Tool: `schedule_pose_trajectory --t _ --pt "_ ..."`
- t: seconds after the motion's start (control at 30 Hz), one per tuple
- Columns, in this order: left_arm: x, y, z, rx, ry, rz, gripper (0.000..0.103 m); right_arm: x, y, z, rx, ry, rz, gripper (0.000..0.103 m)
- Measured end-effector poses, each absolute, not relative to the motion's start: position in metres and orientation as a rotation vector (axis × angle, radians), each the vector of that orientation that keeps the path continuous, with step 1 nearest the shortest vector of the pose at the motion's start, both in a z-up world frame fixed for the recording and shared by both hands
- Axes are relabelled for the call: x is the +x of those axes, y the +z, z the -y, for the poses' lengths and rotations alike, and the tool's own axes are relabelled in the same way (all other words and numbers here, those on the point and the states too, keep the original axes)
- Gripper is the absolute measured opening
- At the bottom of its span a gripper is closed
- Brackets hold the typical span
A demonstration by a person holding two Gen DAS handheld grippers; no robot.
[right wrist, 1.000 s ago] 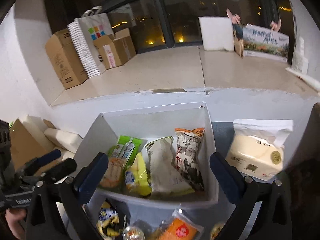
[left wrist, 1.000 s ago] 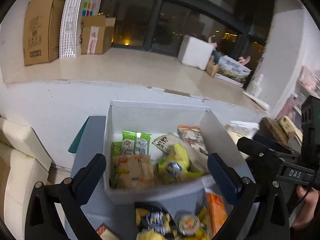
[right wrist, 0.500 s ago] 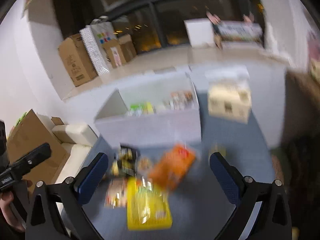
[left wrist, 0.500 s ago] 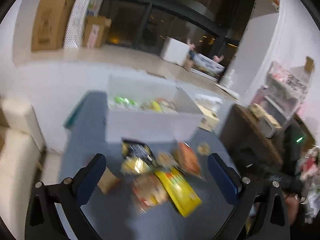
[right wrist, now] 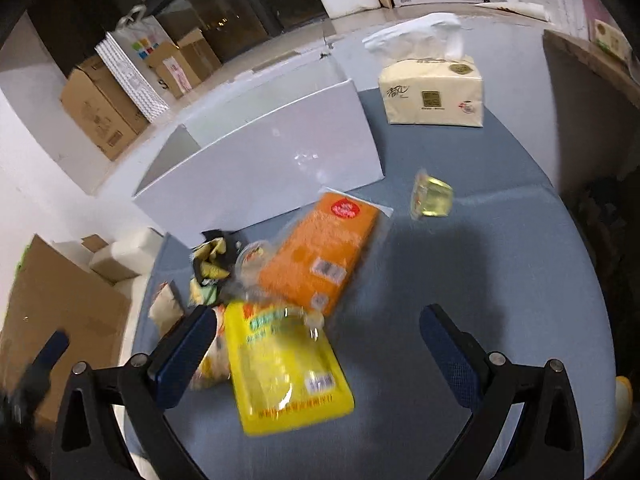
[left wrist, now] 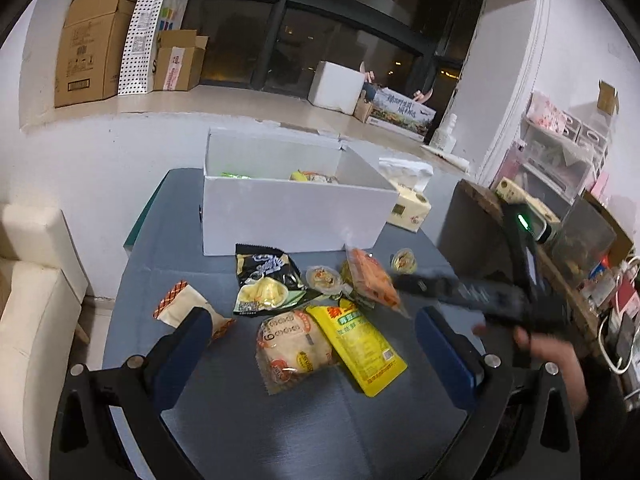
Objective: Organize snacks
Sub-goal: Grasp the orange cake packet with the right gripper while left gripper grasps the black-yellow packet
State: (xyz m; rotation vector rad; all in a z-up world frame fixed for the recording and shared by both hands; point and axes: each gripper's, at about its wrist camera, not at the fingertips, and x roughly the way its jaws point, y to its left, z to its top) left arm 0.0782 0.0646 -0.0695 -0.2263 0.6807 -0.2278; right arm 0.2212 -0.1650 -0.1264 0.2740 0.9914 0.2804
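Note:
A white box (left wrist: 294,210) (right wrist: 264,168) with several snacks inside stands at the back of the blue table (left wrist: 248,420). In front of it lie loose snacks: a yellow packet (left wrist: 358,346) (right wrist: 280,368), an orange packet (left wrist: 372,282) (right wrist: 320,256), a black chip bag (left wrist: 266,280), a clear bag of round cakes (left wrist: 292,350), a small white-and-orange packet (left wrist: 188,308) and two jelly cups (left wrist: 322,278) (right wrist: 432,200). My left gripper (left wrist: 316,344) hangs open above the pile. My right gripper (right wrist: 316,344) is open over the yellow packet, with nothing held.
A tissue pack (left wrist: 408,200) (right wrist: 432,92) sits right of the box. Cardboard boxes (left wrist: 92,40) and a dotted bag stand on the far ledge. A cream sofa (left wrist: 28,300) is at left, cluttered shelves (left wrist: 560,152) at right. A hand (left wrist: 548,354) holds the right tool.
Both grippers have pulled back from over the box and now look down at the loose snacks on the table. The right gripper has swung in toward the pile.

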Motion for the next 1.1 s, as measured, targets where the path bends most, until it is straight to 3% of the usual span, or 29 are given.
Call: schedule_pose_trajectory --t 0.47,0.53,0.57,0.63,1.1 --pt "0.075 -0.088 -0.079 -0.271 -0.226 -0.692 0.103 0.313 -0.170 0.139 0.339 0.162 -1.258 0.102" --pt "0.077 -0.089 -0.081 -0.275 -0.219 -0.696 0.103 0.310 -0.173 0.144 0.362 0.153 -1.262 0.087" --pt "0.077 -0.090 -0.081 -0.277 -0.215 -0.699 0.103 0.308 -0.172 0.146 0.364 0.169 -1.253 0.071" --pt "0.078 -0.092 -0.081 -0.269 -0.216 -0.703 0.103 0.298 -0.164 0.149 0.340 0.195 -1.224 0.066" --pt "0.129 -0.121 -0.062 -0.248 -0.222 -0.791 0.103 0.217 -0.118 0.231 0.523 0.419 -1.027 0.066"
